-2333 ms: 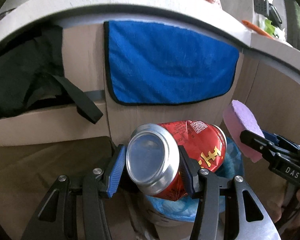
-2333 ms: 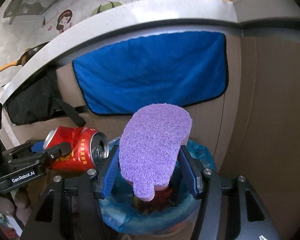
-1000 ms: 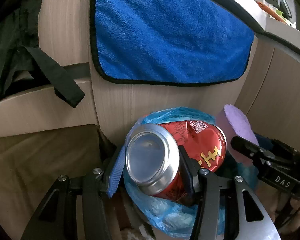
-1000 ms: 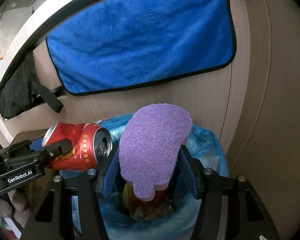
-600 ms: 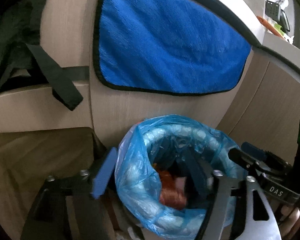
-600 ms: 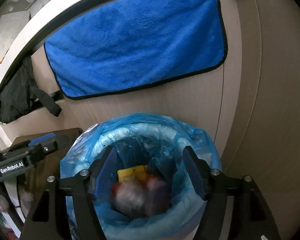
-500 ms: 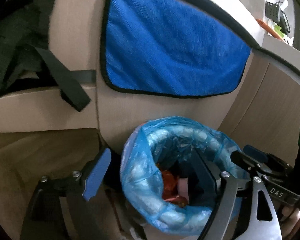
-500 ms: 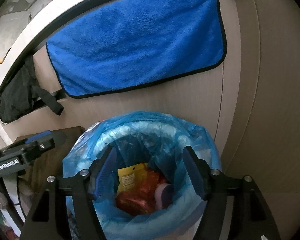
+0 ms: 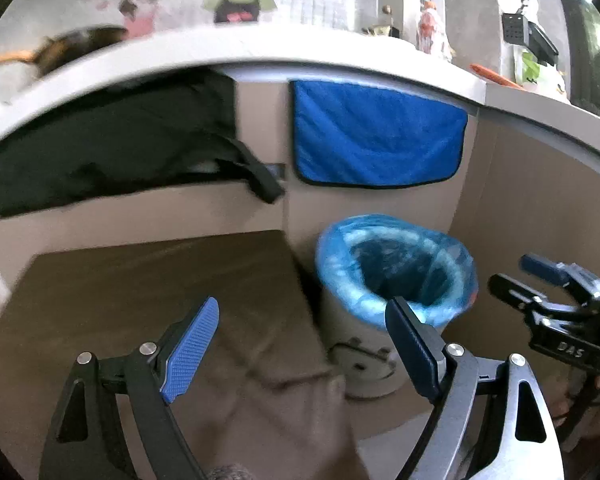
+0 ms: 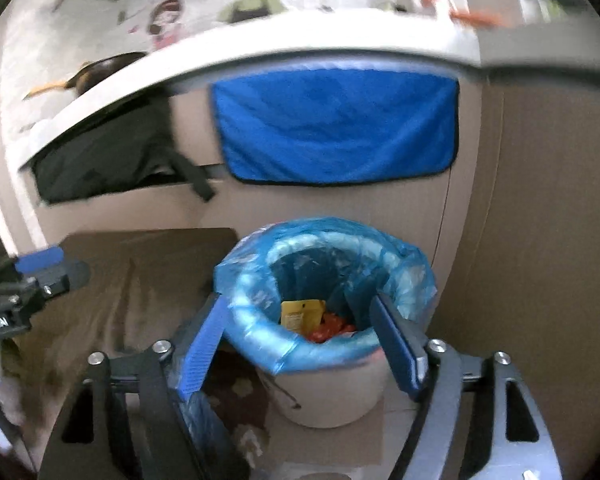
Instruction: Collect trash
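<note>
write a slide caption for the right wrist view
Open right gripper above the bin, trash inside its blue liner.

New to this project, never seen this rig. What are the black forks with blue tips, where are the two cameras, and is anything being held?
There is no robot arm here. A person holds one two-finger gripper in each hand, and a fisheye camera on each looks forward along its fingers.

The left wrist view shows the left gripper up close, with the right gripper at its right edge. The right wrist view shows the right gripper from behind, above the bin.

Both grippers are open and hold nothing.

The bin is white with a blue liner. It stands on the floor against a cabinet, below a hanging blue towel. Inside it you can see a yellow packet and something red. A brown mat lies to its left.
</note>
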Motion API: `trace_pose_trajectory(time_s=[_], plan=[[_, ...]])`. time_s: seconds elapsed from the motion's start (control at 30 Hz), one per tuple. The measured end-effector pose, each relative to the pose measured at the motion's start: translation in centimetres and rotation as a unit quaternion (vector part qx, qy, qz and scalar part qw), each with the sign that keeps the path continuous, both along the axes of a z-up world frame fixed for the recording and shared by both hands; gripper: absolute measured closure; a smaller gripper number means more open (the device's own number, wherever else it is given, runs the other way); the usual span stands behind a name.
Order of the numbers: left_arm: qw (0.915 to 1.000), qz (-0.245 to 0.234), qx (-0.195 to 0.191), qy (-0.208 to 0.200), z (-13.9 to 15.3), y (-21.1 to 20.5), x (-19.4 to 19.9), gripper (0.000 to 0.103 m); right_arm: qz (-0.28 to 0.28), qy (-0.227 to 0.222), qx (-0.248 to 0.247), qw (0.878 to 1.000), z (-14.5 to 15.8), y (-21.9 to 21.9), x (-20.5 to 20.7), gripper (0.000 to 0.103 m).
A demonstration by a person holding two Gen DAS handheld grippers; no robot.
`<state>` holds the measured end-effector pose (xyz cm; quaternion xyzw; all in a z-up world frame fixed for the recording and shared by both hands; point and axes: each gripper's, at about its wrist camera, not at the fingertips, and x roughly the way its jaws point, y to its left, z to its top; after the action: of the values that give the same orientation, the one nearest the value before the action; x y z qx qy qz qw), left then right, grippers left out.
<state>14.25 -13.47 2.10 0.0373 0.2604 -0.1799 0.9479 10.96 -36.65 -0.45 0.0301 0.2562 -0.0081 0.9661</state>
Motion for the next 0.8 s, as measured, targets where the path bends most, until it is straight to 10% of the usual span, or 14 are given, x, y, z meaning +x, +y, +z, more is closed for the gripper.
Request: trace_pose_trajectory(time_s=[0.8], plan=[[0.9861,0.146,0.032,-0.072,-0.1,9.4,-14.5,0.018,0.023,-0.044,0.008,0.999,0.0,11.5,-13.3,0.018]])
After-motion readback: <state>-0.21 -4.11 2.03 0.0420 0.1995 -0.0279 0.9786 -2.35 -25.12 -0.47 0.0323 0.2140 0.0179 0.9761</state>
